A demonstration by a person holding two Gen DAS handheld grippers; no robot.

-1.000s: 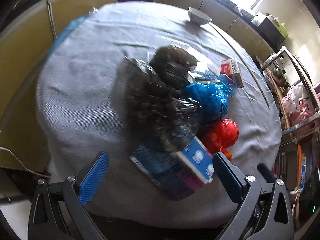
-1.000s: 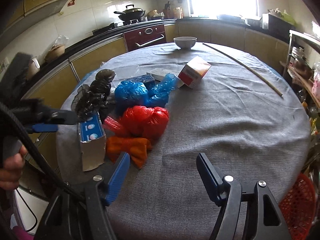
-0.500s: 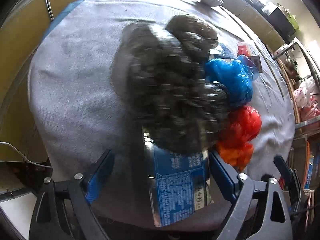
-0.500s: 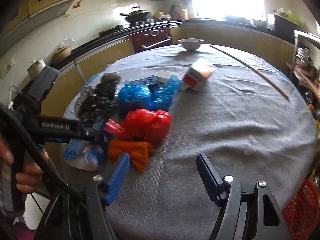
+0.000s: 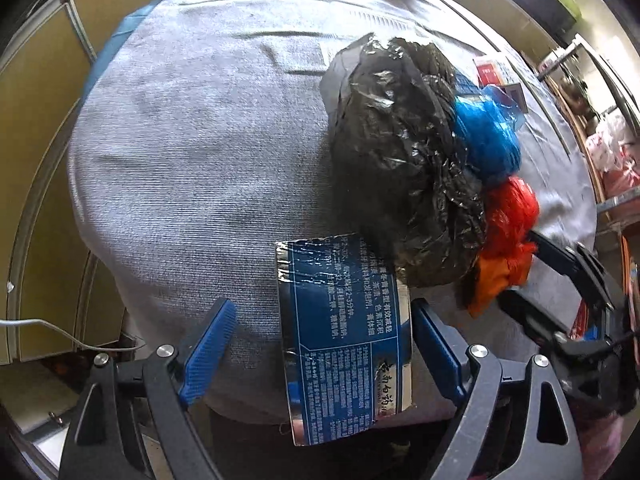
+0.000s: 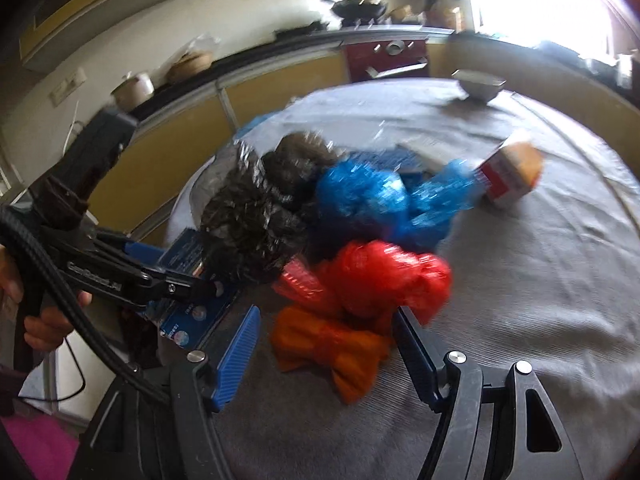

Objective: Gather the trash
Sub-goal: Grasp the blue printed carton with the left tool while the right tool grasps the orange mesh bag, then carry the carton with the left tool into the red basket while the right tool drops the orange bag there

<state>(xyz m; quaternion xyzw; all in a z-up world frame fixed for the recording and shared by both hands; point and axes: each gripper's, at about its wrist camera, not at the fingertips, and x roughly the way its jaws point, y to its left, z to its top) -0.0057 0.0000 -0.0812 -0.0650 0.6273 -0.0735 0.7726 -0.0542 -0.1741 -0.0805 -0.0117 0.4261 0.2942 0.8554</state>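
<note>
**Left fingers closing around the blue carton, not clamped yet**

While the left gripper (image 5: 320, 348) points steeply down at the lower centre of its frame, the blue carton (image 5: 344, 340) lies flat at the near edge of the bench (image 5: 200, 160), between the fingers. Left jaws have just been closing. One pad sits right at the carton's right edge, the other stands clear of its left edge, so I read no clamp yet.

Handling, my call:
- Carton: light, thin card with a glossy film, top end torn open. It will crush if squeezed hard. Take it across the short width, mid-length.
- Its contents can't be seen.
- Black plastic bag (image 5: 404, 160): crumpled, soft, slippery, overlapping the carton's upper right corner. It may drag along when the carton lifts.

In the right wrist view, blurred, the right gripper (image 6: 324, 348) has its fingers apart, straddling the orange bag (image 6: 332, 344) at lower centre without clamping it. The red bag (image 6: 384, 276) touches it just above, with the blue bag (image 6: 372, 196) behind. All are soft and light, so pinch a bunched fold. A white bowl (image 6: 478, 84) sits at the far edge. What is inside it isn't visible.
</note>
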